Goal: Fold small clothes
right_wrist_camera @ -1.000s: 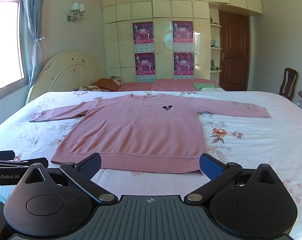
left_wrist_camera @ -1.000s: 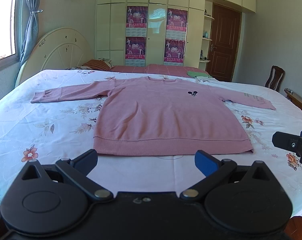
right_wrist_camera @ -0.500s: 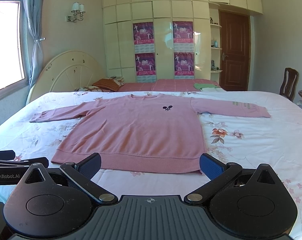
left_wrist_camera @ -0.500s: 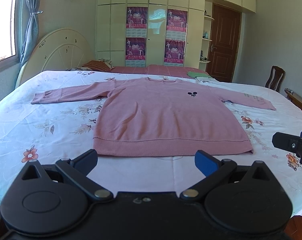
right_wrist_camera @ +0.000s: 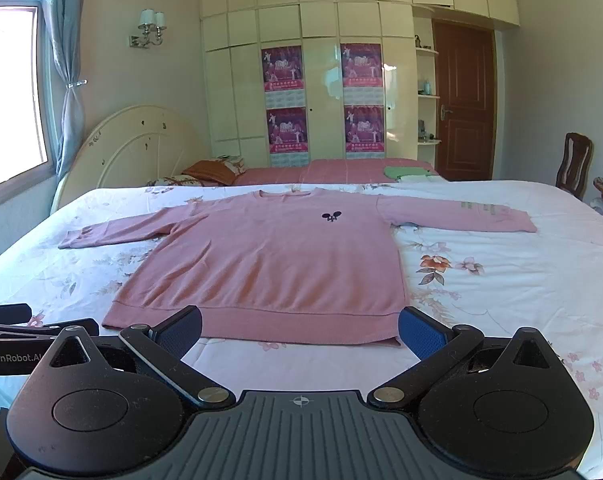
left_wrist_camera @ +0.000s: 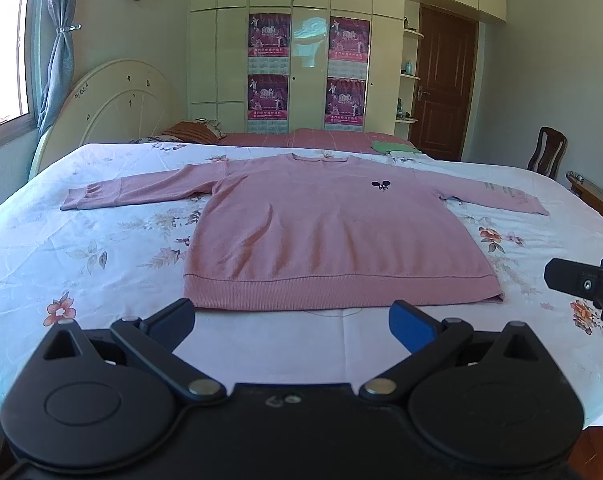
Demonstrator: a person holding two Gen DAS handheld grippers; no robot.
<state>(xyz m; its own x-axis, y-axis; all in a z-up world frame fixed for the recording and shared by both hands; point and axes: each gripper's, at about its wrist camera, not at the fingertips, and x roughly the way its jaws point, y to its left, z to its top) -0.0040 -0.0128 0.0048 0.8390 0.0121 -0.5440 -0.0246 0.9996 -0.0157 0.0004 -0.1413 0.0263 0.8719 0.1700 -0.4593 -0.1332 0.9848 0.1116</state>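
Both tools, left tool (left_wrist_camera: pixel 291 318) and right tool (right_wrist_camera: pixel 299 326), sat wide apart and empty short of the flat pink sweater (left_wrist_camera: pixel 333 232) on the bed (left_wrist_camera: pixel 81 248), so I'd have pinched a sleeve cuff first and folded inward.

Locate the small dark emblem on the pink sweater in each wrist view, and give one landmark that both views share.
Left wrist: the emblem sits right of center on the pink sweater, upper chest.
Right wrist: the emblem sits near the picture's center, below the collar.
Shared landmark: the brown door, far right of the wardrobe.
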